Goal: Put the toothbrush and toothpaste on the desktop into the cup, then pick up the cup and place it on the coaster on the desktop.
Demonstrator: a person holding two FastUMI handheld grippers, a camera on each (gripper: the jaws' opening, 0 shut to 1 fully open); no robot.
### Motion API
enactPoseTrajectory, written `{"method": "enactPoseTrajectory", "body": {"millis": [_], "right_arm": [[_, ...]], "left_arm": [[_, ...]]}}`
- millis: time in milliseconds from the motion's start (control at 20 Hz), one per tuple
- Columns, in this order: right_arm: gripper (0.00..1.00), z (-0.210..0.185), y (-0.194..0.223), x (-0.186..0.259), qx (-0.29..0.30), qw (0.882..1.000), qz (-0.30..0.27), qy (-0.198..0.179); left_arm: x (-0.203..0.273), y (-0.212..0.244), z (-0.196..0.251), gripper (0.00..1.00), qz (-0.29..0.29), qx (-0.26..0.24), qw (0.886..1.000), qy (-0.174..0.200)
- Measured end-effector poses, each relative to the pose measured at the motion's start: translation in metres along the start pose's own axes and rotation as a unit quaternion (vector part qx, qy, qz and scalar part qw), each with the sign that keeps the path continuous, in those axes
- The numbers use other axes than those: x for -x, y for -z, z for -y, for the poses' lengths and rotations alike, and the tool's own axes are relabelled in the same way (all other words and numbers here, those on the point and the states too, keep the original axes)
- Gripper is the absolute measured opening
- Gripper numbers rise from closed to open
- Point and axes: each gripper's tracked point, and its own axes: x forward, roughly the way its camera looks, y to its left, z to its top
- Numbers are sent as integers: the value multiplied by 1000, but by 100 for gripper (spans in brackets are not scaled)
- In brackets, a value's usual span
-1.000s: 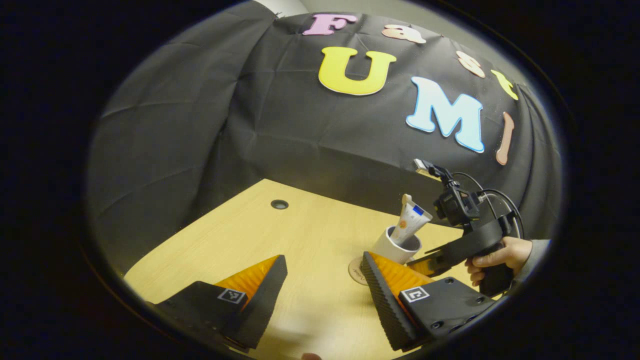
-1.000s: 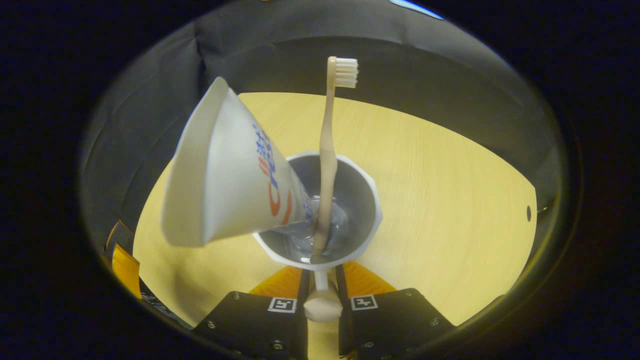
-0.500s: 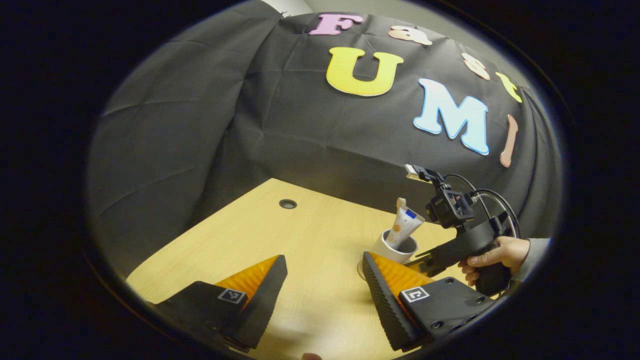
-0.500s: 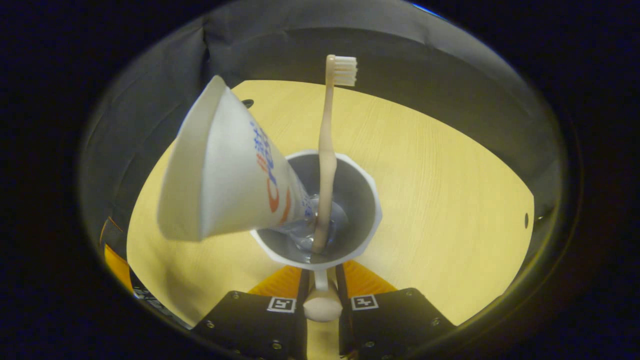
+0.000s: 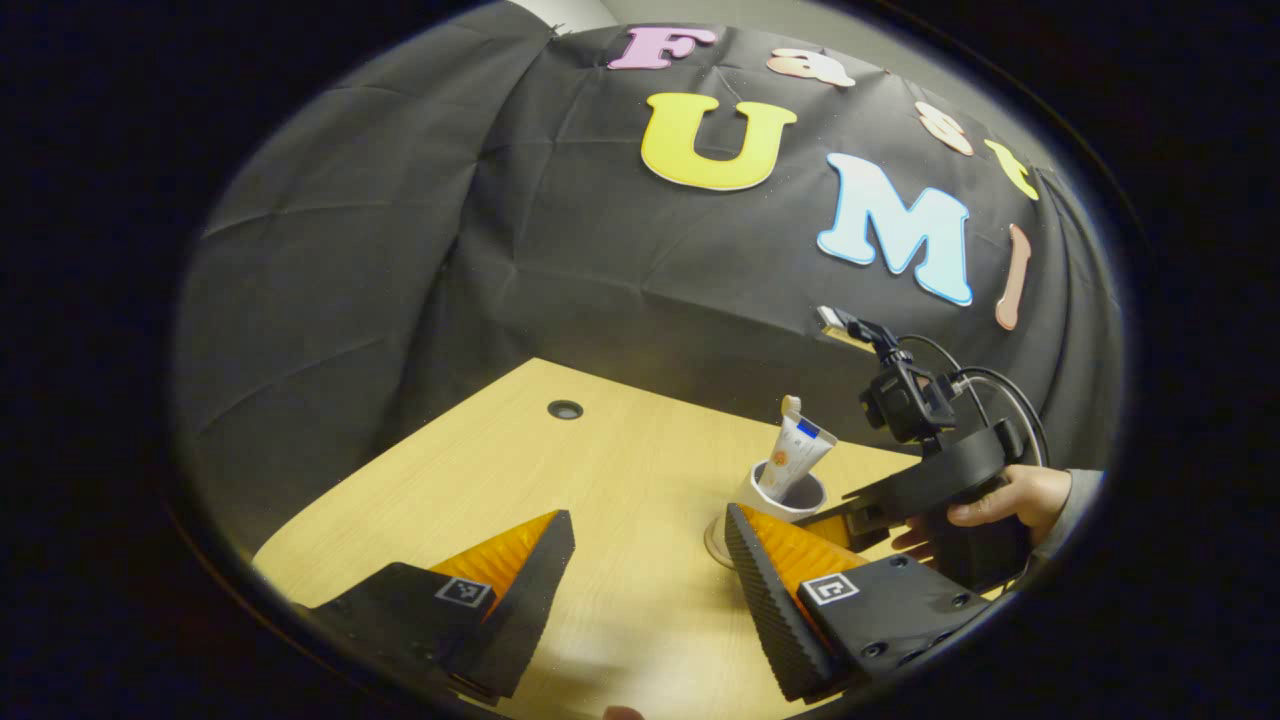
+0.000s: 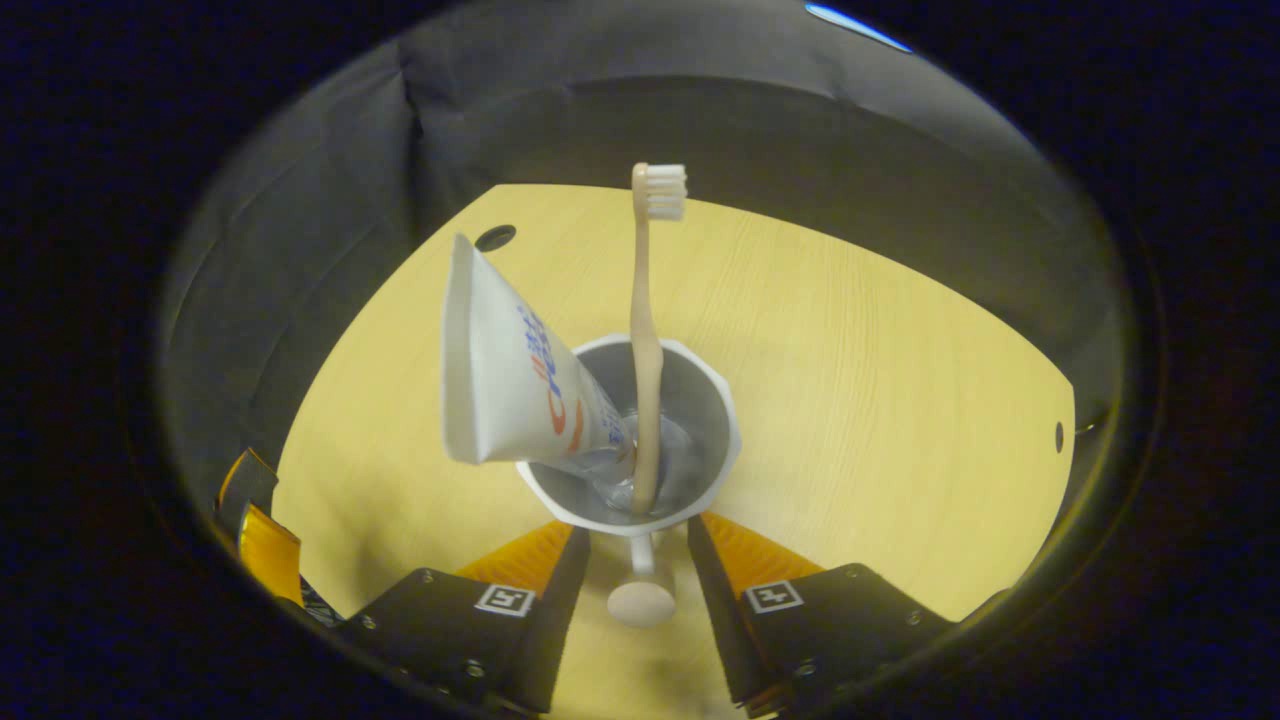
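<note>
**Two items in the cup, cup set down**

On the wooden desk (image 6: 850,380), the white cup (image 6: 700,400) stands on the coaster (image 5: 714,541), holding the toothpaste (image 6: 500,385) and the upright toothbrush (image 6: 645,340). The right gripper (image 6: 630,590) has its jaws apart, straddling the cup's handle without clamping it. The left gripper (image 5: 645,585) hovers nearby, jaws wide apart and empty. A careless retreat could snag the handle and tip the top-heavy cup.

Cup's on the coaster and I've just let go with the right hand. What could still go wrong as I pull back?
The right tongs are open, but the cup handle sits between their fingers; a sideways pull could snag it. The toothpaste leans far over the rim and the toothbrush stands tall, so a bump might tip the cup off the coaster.
</note>
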Motion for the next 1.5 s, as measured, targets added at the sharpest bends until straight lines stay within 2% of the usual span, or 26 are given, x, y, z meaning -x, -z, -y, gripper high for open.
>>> {"method": "enactPoseTrajectory", "body": {"millis": [50,100,150,450,650,750,800,850,950,1000,1250,1350,1400,1500], "right_arm": [[70,-1,-2,6,-1,1000,8,-3],[90,-1,-2,11,0,1000,15,-4],[96,0,-3,18,2,1000,23,-3],[97,11,-5,70,-6,996,92,2],[97,32,-6,122,-11,984,174,31],[97,44,-6,151,-14,973,226,51],[92,51,-4,166,-14,966,252,63],[97,57,-2,180,-13,958,276,75],[97,69,3,207,-11,941,324,97],[97,73,5,220,-7,932,346,108],[97,88,23,277,17,896,413,161],[96,93,27,289,25,888,426,170],[96,94,27,288,30,886,428,174],[94,96,26,286,37,885,430,175]], "left_arm": [[0,-1,4,96,1,-1,1000,2],[0,-2,7,96,2,-4,1000,5],[0,-4,12,96,2,-8,1000,7],[9,-22,43,96,21,-34,999,26],[16,-37,67,96,39,-47,997,43],[21,-46,83,96,48,-48,996,56],[22,-51,91,92,53,-50,995,62],[24,-57,100,92,60,-54,994,67],[28,-65,116,92,73,-63,992,76],[31,-68,124,96,78,-66,991,82],[45,-76,153,100,101,-65,989,92],[51,-79,159,100,111,-64,988,87],[54,-80,161,92,114,-64,988,84],[55,-79,162,92,117,-68,988,75]]}}
